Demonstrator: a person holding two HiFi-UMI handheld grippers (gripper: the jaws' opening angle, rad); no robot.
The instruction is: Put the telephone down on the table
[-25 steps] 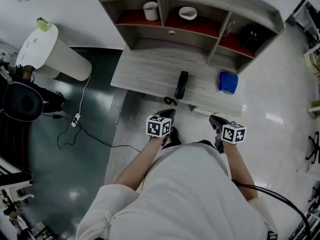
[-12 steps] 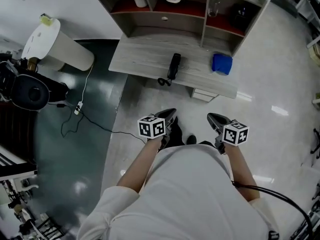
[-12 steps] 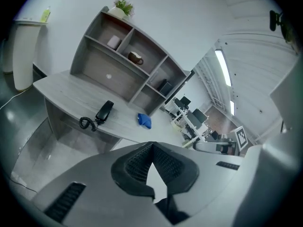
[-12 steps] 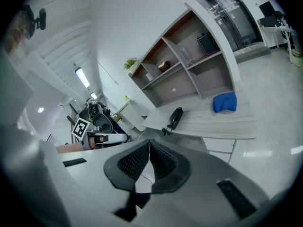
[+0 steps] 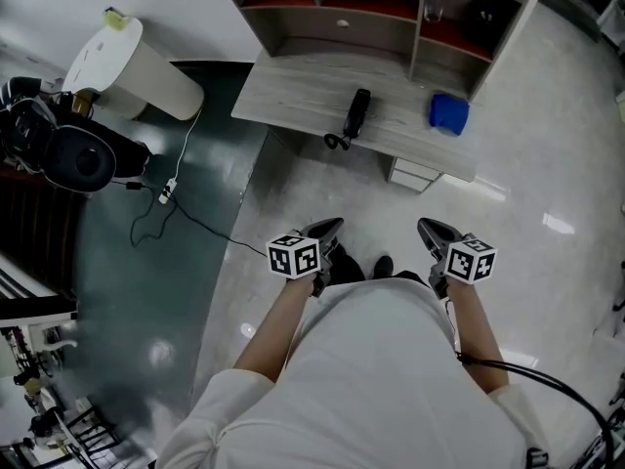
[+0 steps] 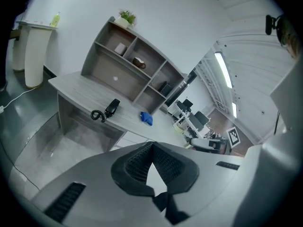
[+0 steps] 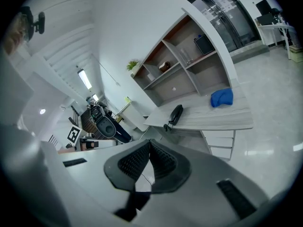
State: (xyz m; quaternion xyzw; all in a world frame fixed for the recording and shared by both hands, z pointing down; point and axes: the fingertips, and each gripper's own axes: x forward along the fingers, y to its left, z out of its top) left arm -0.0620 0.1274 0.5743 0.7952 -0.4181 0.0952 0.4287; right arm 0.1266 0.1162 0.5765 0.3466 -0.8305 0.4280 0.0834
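Observation:
A black telephone handset [image 5: 355,114] with a coiled cord lies on the grey wooden table [image 5: 293,96], left of a blue cloth [image 5: 448,112]. It also shows in the left gripper view as the handset [image 6: 111,108] and in the right gripper view as the handset [image 7: 176,113]. My left gripper [image 5: 326,229] and right gripper [image 5: 433,231] are held close to my body, well short of the table's front edge, over the pale floor. Both are shut, tips together, with nothing between them [image 6: 151,145] [image 7: 149,142].
A shelf unit [image 5: 391,8] with cups and a bowl stands at the table's back. A white cylindrical bin [image 5: 132,66] and a dark machine [image 5: 73,154] are at the left, with a cable [image 5: 186,218] trailing over the dark floor. Drawers [image 5: 415,174] sit under the table.
Both grippers and I have drawn back from the table; the table and handset now sit farther up in the head view. The handset has stayed where it lay.

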